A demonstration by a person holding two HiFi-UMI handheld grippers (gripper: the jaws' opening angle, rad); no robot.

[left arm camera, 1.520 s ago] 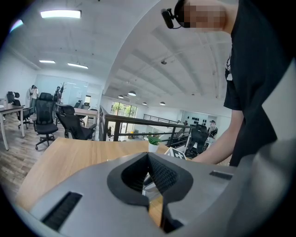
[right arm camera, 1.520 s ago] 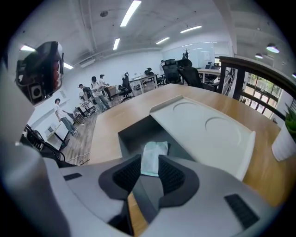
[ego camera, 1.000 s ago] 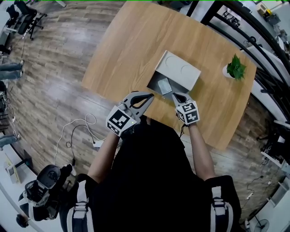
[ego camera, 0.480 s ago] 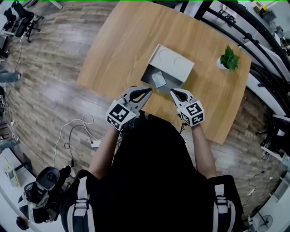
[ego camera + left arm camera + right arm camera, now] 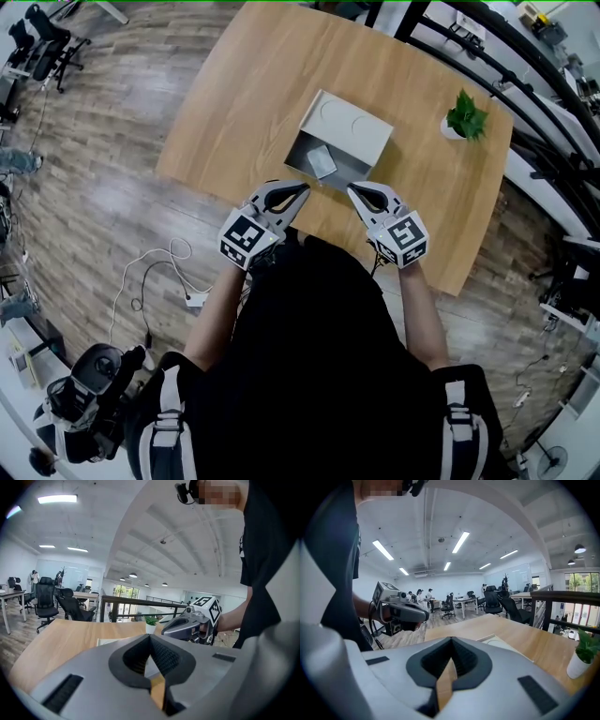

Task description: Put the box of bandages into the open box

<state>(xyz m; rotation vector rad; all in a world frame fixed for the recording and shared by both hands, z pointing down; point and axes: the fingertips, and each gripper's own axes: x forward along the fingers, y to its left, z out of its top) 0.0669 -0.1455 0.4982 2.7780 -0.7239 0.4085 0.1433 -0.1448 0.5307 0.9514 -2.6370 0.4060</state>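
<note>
A white open box stands on the wooden table, its lid tipped up at the back. The small pale box of bandages lies inside on its grey bottom. Both grippers hover side by side at the table's near edge, just short of the open box. My left gripper is shut with nothing in it. My right gripper is shut and empty too. In each gripper view the other gripper shows alongside: the right one and the left one.
A small potted plant stands at the table's far right. A black railing runs behind the table. A white cable lies on the wood floor at the left. Office chairs and desks stand farther off.
My right gripper has risen and drawn back from the open box, its jaws staying shut. The left gripper has shifted a little. The box of bandages stays in the open box.
</note>
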